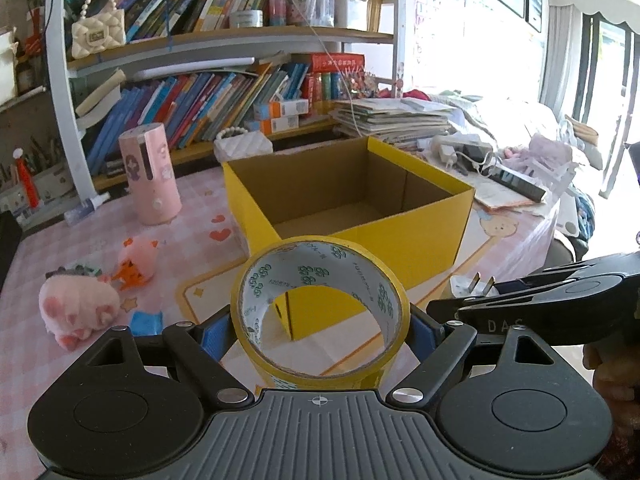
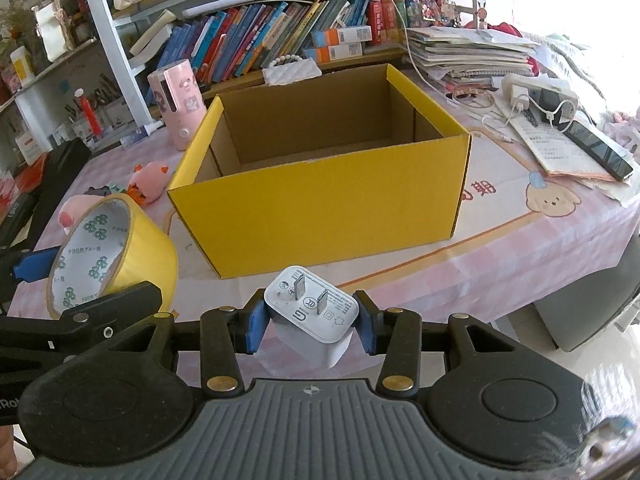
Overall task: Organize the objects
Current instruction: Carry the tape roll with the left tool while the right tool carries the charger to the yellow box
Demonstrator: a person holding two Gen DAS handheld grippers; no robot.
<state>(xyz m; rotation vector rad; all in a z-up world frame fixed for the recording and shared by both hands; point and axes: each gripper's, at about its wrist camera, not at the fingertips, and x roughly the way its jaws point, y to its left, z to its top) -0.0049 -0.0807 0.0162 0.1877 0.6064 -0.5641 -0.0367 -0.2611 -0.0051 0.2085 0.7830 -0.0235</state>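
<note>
Both claws of mine are loaded: left gripper (image 1: pixel 320 330) pinches a roll of yellow tape (image 1: pixel 320 312) by its sides, right gripper (image 2: pixel 310 322) squeezes a white charger plug (image 2: pixel 312 312), prongs up. Behind stands a bookshelf (image 1: pixel 224 16) crammed with books. Below me lies the table (image 2: pixel 520 240) in a pink checked cloth. On it, just ahead of both claws, sits the open yellow box (image 2: pixel 320 208). Left of it are a pink cylinder (image 1: pixel 150 174) and plush toys (image 1: pixel 78 308).
</note>
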